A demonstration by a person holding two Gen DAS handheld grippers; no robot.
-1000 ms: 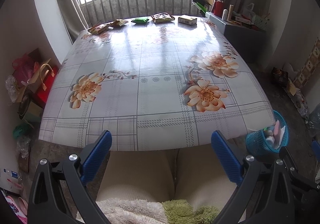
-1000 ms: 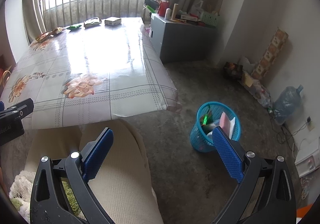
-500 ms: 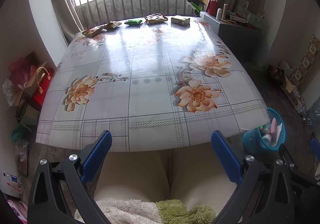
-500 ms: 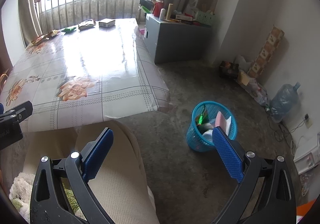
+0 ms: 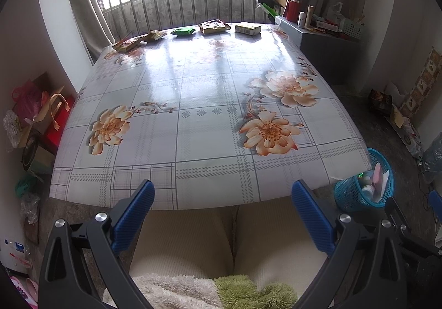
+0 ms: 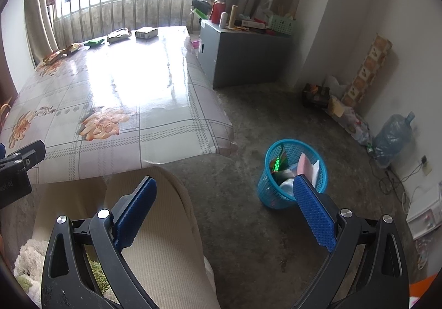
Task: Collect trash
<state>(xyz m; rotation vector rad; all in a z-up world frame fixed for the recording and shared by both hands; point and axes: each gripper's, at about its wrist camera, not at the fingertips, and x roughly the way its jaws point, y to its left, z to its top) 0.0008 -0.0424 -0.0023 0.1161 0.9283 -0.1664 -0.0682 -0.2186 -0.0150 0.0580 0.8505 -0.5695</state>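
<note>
Nearest: cream-trousered lap [image 5: 234, 237] under both cameras, with fleecy white and green fabric at the bottom edge. Left tongs [image 5: 222, 199] spread wide, nothing between the blue pads [image 5: 135, 215]. Right tongs [image 6: 225, 199] likewise released and empty, held over the lap and the concrete floor [image 6: 248, 226].

Just beyond the right tongs, on the floor beside the near right corner of the desk [image 5: 210, 93]: blue mesh basket [image 6: 292, 170], already holding a green wrapper, a pink-and-white piece and a pale bottle-like thing.

Across the flowered desk cover, bare through its middle. At the far edge, under the window grille, a row of packets well apart from both tongs: brown wrapper [image 5: 127, 45], yellowish wrapper [image 5: 154, 36], green packet [image 5: 183, 31], crinkled brown bag [image 5: 214, 26], small box [image 5: 247, 28].

Judged: between pickups, hands back at the body, next item not yet chosen. Next move calls for a long reach across the desk to the far row, a pinch on a flat, slippery wrapper lying flush on glossy cover, then a carry back down to the basket.

Hard to make out: print on the packets, too small and glare-washed. Basket contents partly masked by the right pad. Desk legs and underside hidden by the cloth; hands on the handles out of view.
</note>
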